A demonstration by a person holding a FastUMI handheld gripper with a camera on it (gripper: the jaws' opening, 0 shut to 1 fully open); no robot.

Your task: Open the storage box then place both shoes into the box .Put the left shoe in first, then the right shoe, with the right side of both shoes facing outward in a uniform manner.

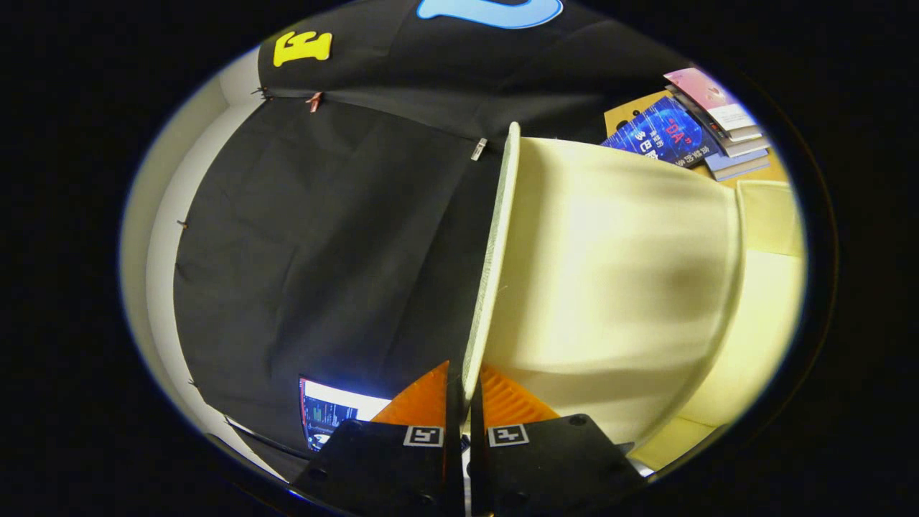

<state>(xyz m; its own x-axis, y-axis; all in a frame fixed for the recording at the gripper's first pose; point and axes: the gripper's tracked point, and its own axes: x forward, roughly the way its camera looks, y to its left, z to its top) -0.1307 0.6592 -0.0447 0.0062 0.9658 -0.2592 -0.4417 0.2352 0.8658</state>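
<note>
Claw (464, 402) pinched the thin edge of the cream plastic storage-box lid (610, 287), both orange fingers (423, 398) pressing it; stacked books (707, 126) lay beyond the lid.

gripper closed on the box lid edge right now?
Yes: both orange fingers of the gripper press on either side of the cream lid edge, which runs between them and swings up off the storage box.
</note>
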